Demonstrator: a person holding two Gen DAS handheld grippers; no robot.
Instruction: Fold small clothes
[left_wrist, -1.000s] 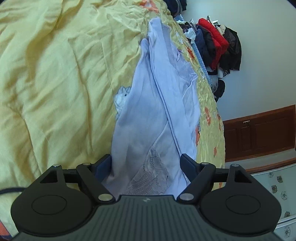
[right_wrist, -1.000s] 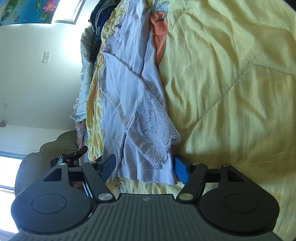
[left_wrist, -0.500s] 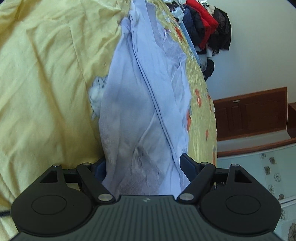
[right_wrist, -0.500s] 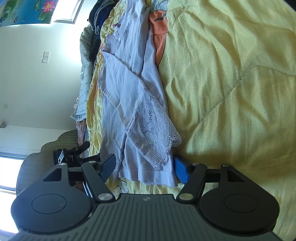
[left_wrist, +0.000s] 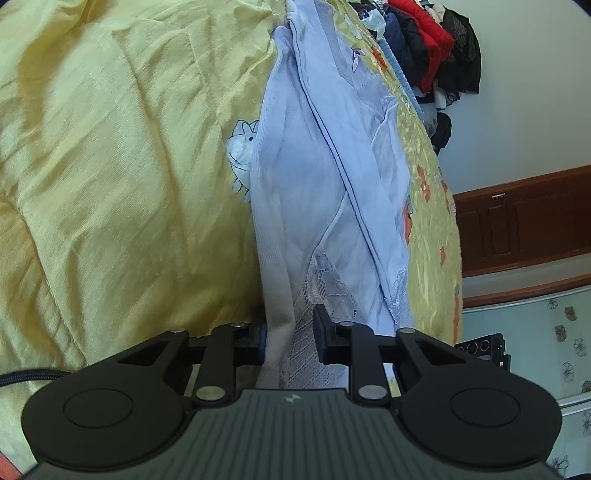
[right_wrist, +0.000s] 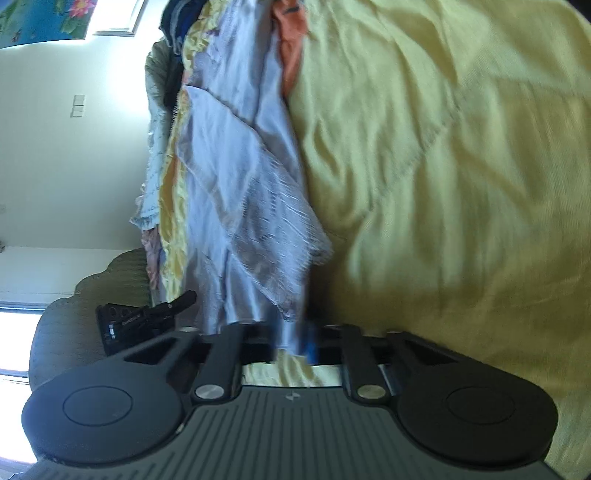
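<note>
Your left gripper (left_wrist: 289, 341) has just been closing and now pinches the near end of the lilac garment (left_wrist: 317, 177), with the ribbed hem and lace panel between its pads. Your right gripper (right_wrist: 291, 341) has likewise just been closing and is clamped on the opposite near end of the lilac garment (right_wrist: 236, 192) (this view is motion-blurred, so the exact bite is hard to read).

The garment lies on the yellow quilt (left_wrist: 110, 166), close to the bed's edge. In each wrist view it runs straight ahead of the fingers, its long axis in line with the direction the gripper points. You therefore hold the garment at both ends of that axis, and neither hand is nearer.

The next fold probably depends on keeping this axis straight while you lift.
</note>
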